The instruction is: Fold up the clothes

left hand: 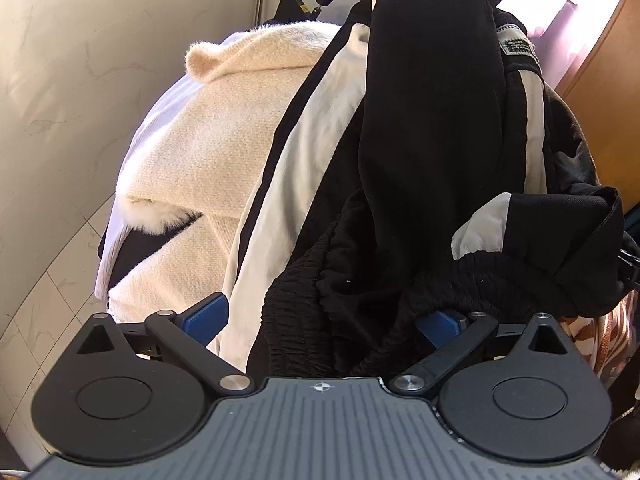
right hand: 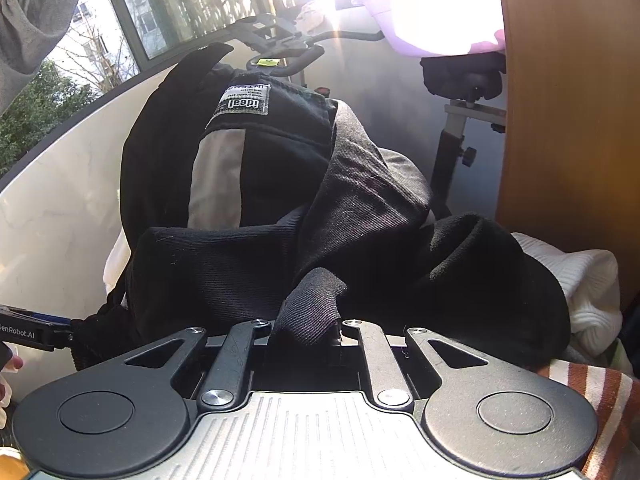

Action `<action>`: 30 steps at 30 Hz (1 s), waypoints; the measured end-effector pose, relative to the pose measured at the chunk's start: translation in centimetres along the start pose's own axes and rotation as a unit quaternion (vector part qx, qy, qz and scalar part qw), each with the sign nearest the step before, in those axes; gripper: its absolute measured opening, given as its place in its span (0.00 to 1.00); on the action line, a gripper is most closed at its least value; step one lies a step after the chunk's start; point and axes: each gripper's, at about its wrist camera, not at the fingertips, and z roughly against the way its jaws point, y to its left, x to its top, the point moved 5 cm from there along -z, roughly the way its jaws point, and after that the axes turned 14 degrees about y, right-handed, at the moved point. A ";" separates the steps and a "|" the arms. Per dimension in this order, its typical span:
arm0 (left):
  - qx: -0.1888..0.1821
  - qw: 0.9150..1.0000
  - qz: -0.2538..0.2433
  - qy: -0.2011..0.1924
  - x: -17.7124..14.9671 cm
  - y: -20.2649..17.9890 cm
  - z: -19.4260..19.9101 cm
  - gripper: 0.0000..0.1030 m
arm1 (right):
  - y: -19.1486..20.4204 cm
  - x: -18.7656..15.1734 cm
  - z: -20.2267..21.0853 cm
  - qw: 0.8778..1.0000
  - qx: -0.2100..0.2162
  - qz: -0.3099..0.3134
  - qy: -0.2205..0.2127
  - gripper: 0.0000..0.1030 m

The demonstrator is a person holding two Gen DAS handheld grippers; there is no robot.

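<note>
Black trousers (left hand: pixel 432 128) are soft and floppy. Left gripper (left hand: pixel 320 320) fingers are apart around the stretchy waistband (left hand: pixel 360 280); right gripper (right hand: pixel 306 330) pinches a fold.

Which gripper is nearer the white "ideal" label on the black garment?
Hard to call; both are well short of the label. The right gripper is shut on dark cloth below it; the left gripper is open around the elastic waistband.

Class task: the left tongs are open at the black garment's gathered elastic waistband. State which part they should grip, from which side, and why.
Grip the ribbed waistband of the black garment, straight ahead from the near side. The left tongs are open with that bunched band between the blue pads, and its thick gathered edge should hold better than the smooth cloth above.
</note>
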 end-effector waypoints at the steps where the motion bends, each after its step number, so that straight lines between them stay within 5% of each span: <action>1: 0.002 1.000 -0.007 0.007 -0.1 0.1 0.0 0.98 | -0.1 0.0 0.0 1.000 0.003 -0.003 0.000 0.11; 5: 0.010 1.000 -0.019 0.008 -0.5 0.3 1.2 0.98 | -0.4 0.3 -0.2 1.000 0.011 -0.013 0.001 0.12; 11: -0.070 0.997 -0.008 -0.040 -1.3 -2.2 3.6 1.00 | -0.2 0.8 -0.6 1.000 0.025 -0.008 0.014 0.15; 23: 0.013 0.986 0.002 -0.166 4.4 -6.5 5.8 1.00 | -0.8 1.0 -0.6 0.997 0.072 -0.001 0.025 0.23; 26: 0.027 0.983 -0.013 -0.180 6.3 -7.0 5.6 1.00 | -1.6 1.4 -0.3 0.994 0.100 -0.032 0.023 0.40; 28: 0.032 0.982 -0.024 -0.184 7.5 -7.3 5.4 1.00 | -2.4 1.8 0.3 0.992 0.104 -0.065 0.008 0.63; 30: 0.032 0.983 -0.029 -0.178 9.0 -7.1 4.9 1.00 | -3.2 2.4 1.3 0.992 0.091 -0.086 -0.019 0.70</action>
